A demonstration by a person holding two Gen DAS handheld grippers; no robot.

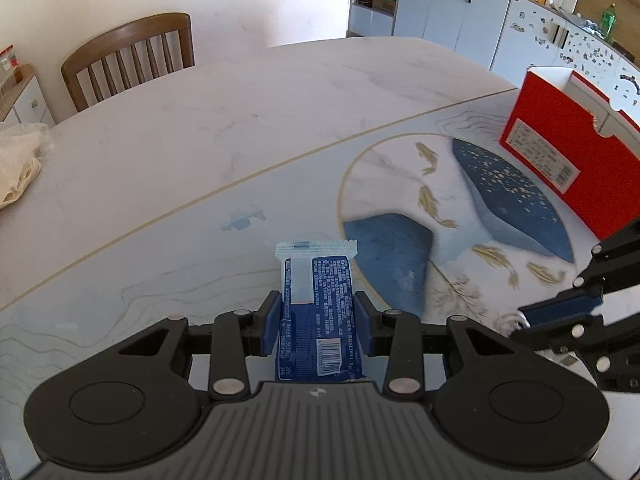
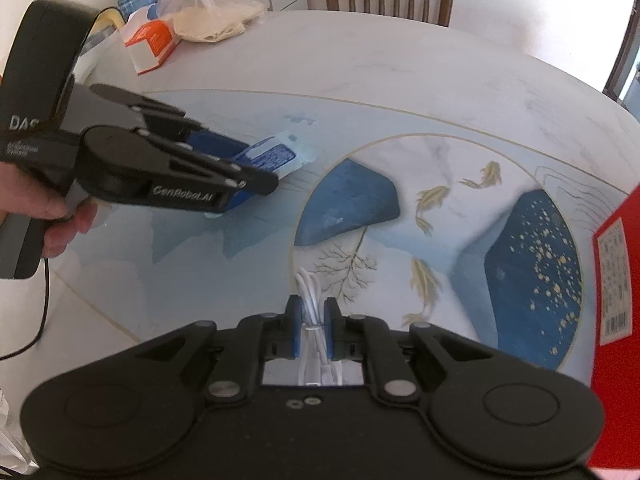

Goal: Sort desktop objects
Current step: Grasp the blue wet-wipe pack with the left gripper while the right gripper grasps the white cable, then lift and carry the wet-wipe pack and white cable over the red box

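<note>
Your left gripper (image 1: pixel 316 322) clamps the blue snack packet (image 1: pixel 318 312) above the table (image 1: pixel 200 140). Your right gripper (image 2: pixel 313 328), angled downward, pinches the white cable (image 2: pixel 310 300). The red box (image 1: pixel 560 152) stands near, contents unseen.

Glossy plastic snack wrapper (image 1: pixel 316 320), marble-look tabletop (image 1: pixel 200 140)

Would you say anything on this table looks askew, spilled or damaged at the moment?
Nothing stands out. The left gripper is shut on a blue snack packet and the right gripper is shut on a bundled white cable; both look intact. The red box sits on the table, and no spill shows.
</note>
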